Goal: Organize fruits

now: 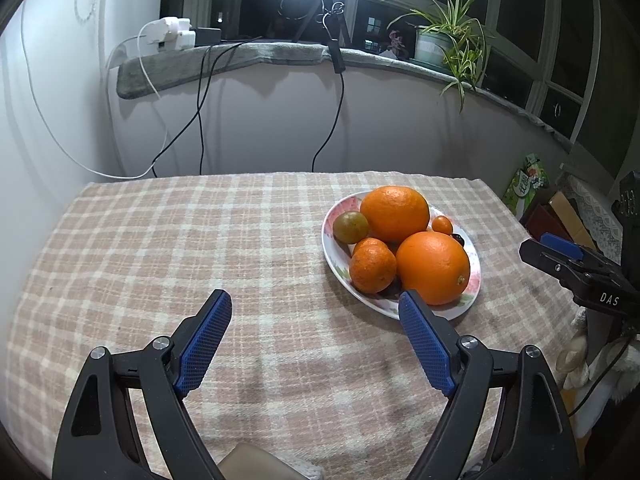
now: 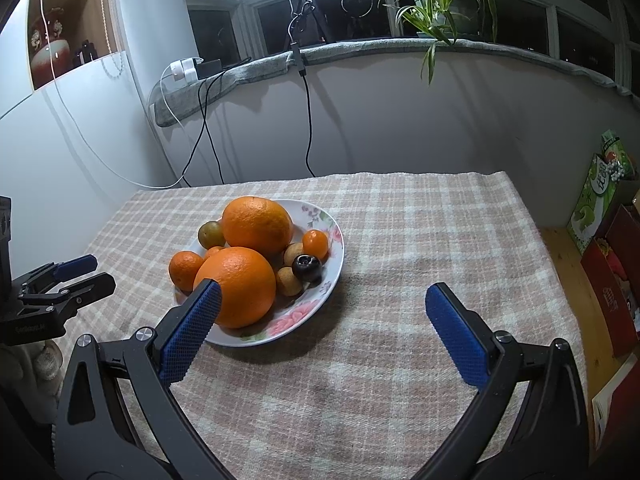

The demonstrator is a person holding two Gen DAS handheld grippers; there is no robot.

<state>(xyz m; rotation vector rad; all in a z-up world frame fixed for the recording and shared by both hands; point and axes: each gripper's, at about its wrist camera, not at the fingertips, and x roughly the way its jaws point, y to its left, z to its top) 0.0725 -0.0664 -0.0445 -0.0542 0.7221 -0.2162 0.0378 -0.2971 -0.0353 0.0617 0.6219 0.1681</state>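
Left wrist: "DAS" on right hand-held gripper (image 1: 560, 249), jaws apart.

Two large oranges (image 2: 236, 286) and smaller fruits (one dark) are piled on a floral plate (image 2: 298, 318).

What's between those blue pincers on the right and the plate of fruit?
Only checked tablecloth. In the right wrist view the open right gripper hovers near the plate; one finger overlaps its near rim.
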